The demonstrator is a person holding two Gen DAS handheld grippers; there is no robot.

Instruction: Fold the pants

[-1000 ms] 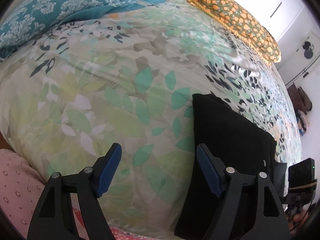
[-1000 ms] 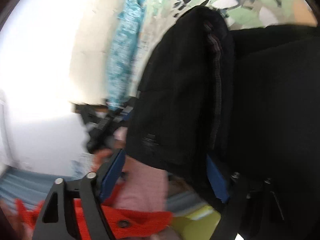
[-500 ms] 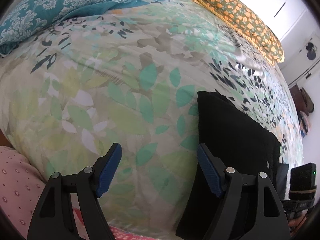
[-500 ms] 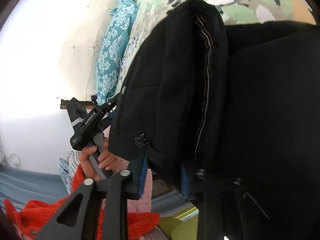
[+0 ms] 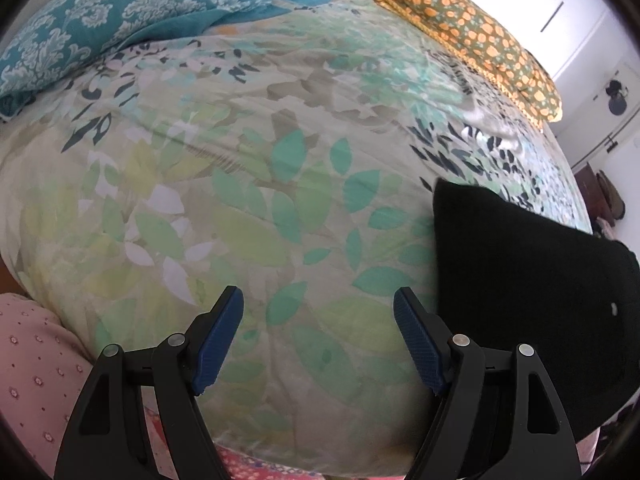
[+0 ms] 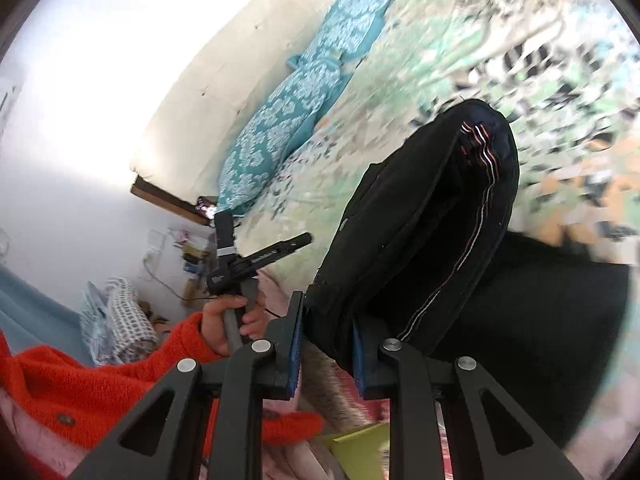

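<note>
One pair of black pants [image 6: 420, 232] is seen on the leaf-printed bedspread [image 5: 248, 184], partly folded. One end is lifted above the bed, with the long axis running from the right gripper [image 6: 326, 344] up and away toward the far side of the bed; the rest lies flat. The right gripper's jaws have just been closing and are pinching the edge of the cloth. The left gripper [image 5: 318, 332] (only one teal pillow [image 5: 132, 20] is counted behind it) is held spread, with nothing between its pads.

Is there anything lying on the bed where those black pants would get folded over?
Nothing visible does. The floral bedspread beside the black pants is bare; the teal pillow and the orange patterned one sit at its far edges. The right tool has just closed on the pants' edge.
</note>
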